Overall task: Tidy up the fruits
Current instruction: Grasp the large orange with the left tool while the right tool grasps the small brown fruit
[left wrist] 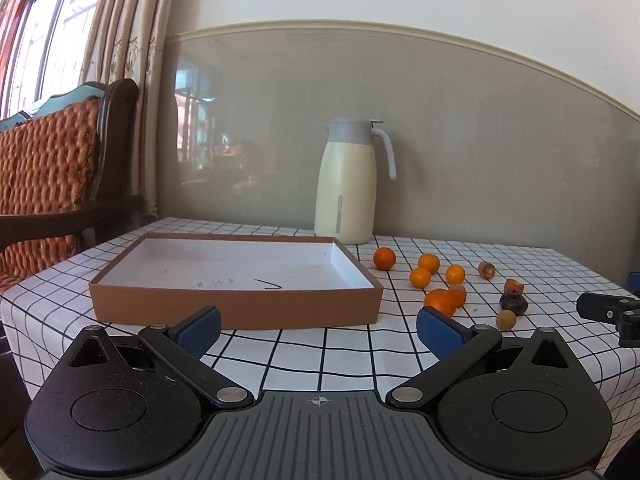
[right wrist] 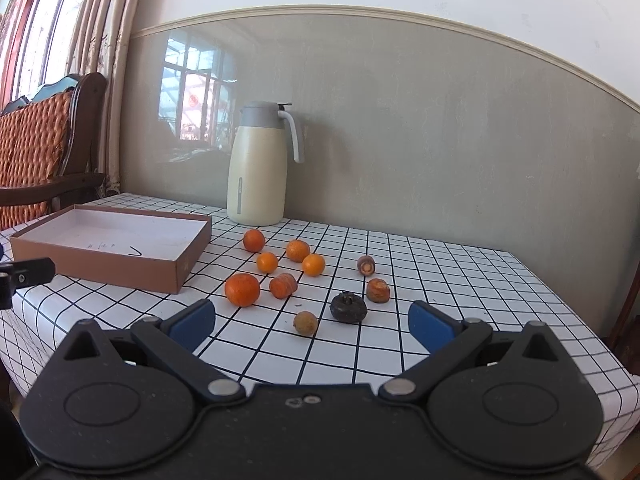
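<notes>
Both tongs hang above the near edge of a table draped in a white cloth with a black grid, and both are spread wide with nothing between their blue pads. The left gripper faces a shallow brown cardboard box with a white floor that bears some pen scribbles and holds no fruit. The right gripper looks straight at the scattered fruit, which lies to the box's 3 o'clock side. In its view a large orange sits at 11 o'clock of the gap between its fingers, with a stubby carrot piece just beside it. Four smaller oranges cluster farther back, toward the cream thermos jug standing against the wall. Two more carrot pieces lie out at 1 o'clock, well apart from the box. Nearest the right gripper sit a dark, wrinkled round fruit and a small tan one, close together but not touching. A woven chair stands off at 9 o'clock by the curtains.
</notes>
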### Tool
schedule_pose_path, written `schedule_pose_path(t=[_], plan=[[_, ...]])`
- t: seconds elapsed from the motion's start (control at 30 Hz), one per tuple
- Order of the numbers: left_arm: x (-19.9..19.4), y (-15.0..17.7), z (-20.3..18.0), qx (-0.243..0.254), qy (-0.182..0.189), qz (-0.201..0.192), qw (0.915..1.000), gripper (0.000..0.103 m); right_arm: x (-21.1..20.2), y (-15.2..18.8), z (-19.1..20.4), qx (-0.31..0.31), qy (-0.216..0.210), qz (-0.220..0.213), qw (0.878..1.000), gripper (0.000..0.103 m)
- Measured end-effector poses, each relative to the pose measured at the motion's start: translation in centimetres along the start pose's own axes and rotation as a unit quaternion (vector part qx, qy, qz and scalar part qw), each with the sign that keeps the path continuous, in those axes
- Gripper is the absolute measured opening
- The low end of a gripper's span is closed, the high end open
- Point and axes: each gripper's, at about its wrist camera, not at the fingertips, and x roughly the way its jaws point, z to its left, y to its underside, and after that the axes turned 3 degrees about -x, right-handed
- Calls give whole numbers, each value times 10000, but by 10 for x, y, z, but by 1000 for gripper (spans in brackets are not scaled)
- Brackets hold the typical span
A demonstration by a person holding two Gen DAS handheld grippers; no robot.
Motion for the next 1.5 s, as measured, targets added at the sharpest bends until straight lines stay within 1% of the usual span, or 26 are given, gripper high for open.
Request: schedule_pose_path(t=[0.03, 0.1, 0.17, 0.23, 0.3, 0.4, 0.47, 0.5, 0.57, 0.63, 0.7, 0.77, 1.07, 1.2, 1.27, 1.43, 1.5], plan=[[2, -1, 0, -29, 61, -28, 10000, 103, 3, -2, 0, -47, 13, -35, 10000, 97], [8, -3, -5, 26, 163, -115, 9998, 103, 15, -3, 0, -167, 15, 4, 9999, 92], [16, -3, -13, 128, 262, -149, 9995, 102, 29, 0, 0, -255, 10, 162, 9995, 77], [25, -2, -21, 197, 362, -142, 9991, 102, 37, 4, 0, -363, -5, 241, 9990, 73], [33, 0, -28, 267, 410, -85, 9988, 74, 39, 6, 0, -437, -1, 237, 9988, 73], [46, 2, -35, 261, 458, 57, 9986, 73, 47, 8, -2, -397, -38, 286, 9988, 72], [54, 4, -41, 245, 562, 85, 9981, 73, 57, 9, -2, -389, -48, 387, 9985, 65], [58, 5, -43, 269, 588, 101, 9979, 73, 62, 10, -1, -394, -62, 443, 9982, 64], [68, 7, -49, 328, 683, 183, 9970, 73, 73, 12, 1, -410, -101, 551, 9976, 56], [78, 10, -55, 381, 748, 258, 9961, 73, 84, 15, 3, -411, -166, 671, 9968, 54], [88, 12, -62, 421, 807, 344, 9953, 73, 95, 18, 6, -427, -175, 841, 9954, 45], [97, 13, -67, 433, 883, 403, 9943, 73, 104, 20, 6, -375, -208, 956, 9945, 32], [137, 17, -91, 554, 1097, 736, 9897, 73, 122, 21, -2, -244, -233, 1065, 9937, 29], [152, 17, -99, 632, 1129, 846, 9880, 73, 126, 21, -5, -189, -279, 1093, 9934, 29], [159, 17, -102, 649, 1138, 911, 9872, 73, 128, 22, -6, -207, -240, 1124, 9932, 24], [173, 16, -111, 673, 1221, 1062, 9845, 73, 134, 22, -14, -124, -197, 1154, 9930, 21], [177, 16, -114, 671, 1246, 1097, 9838, 73, 138, 21, -17, -60, -224, 1135, 9933, 17]])
